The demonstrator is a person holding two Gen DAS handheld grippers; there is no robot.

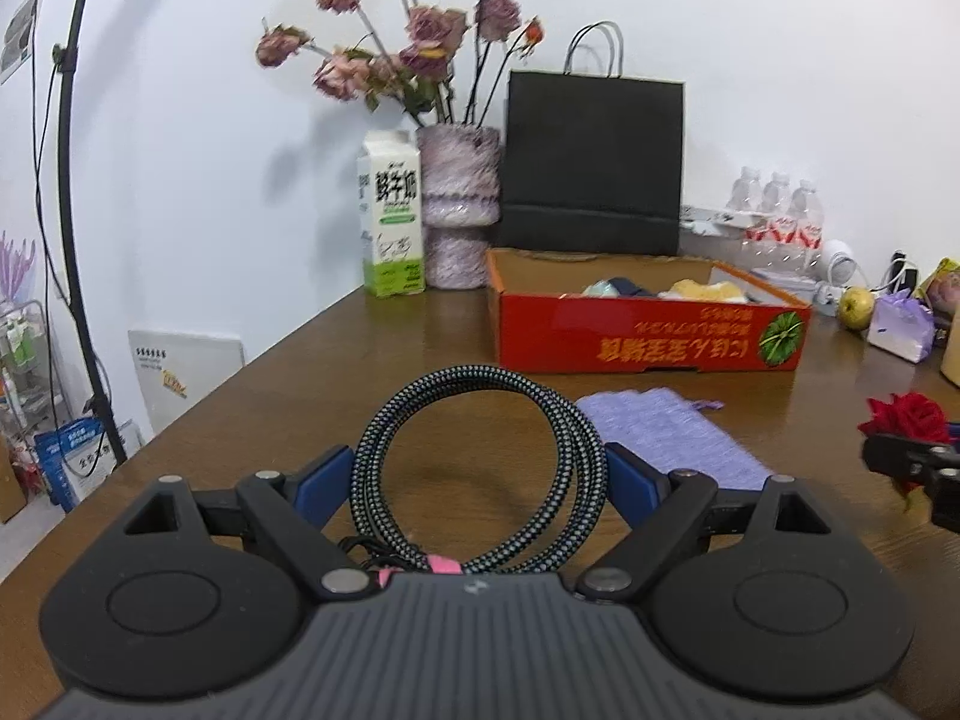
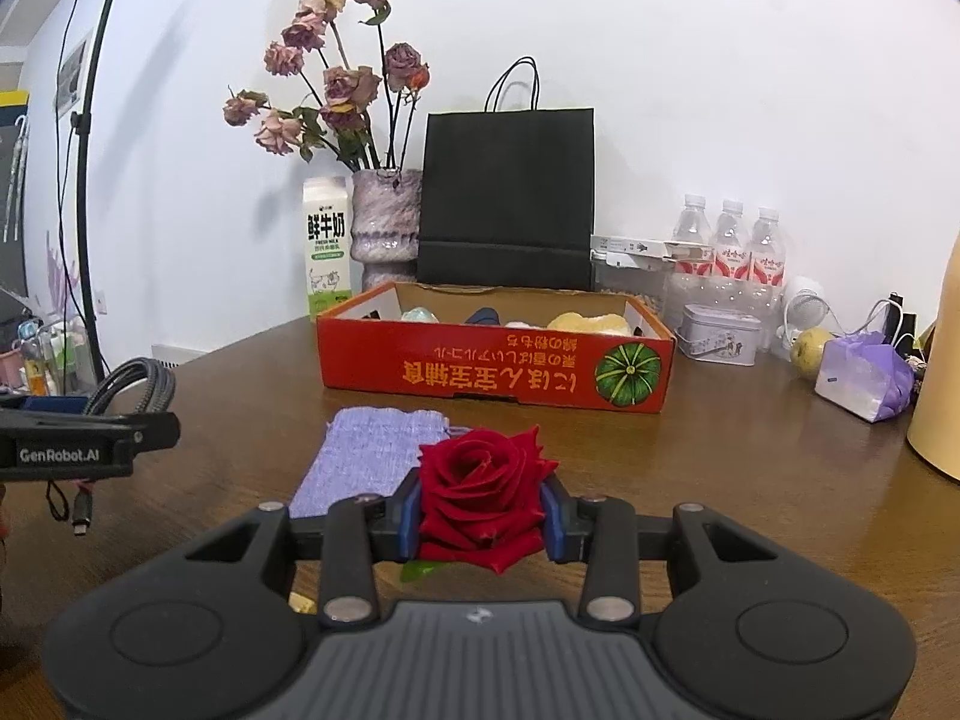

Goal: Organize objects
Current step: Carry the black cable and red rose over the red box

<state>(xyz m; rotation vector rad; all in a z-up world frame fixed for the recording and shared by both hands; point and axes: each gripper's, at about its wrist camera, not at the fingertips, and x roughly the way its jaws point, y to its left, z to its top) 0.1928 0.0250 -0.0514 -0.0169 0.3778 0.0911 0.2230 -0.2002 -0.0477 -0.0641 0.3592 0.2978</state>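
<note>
At lower centre, the left gripper (image 1: 478, 483) pinches a coiled braided cable (image 1: 477, 468) standing upright; the right gripper (image 2: 483, 519) pinches a red rose (image 2: 480, 492). Beyond, mid-frame, a purple pouch (image 2: 366, 459) and orange box (image 2: 498, 363) sit on the wooden tabletop (image 2: 720, 468).

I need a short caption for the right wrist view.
Right gripper holds a red rose above the purple pouch, facing the orange box.
</note>
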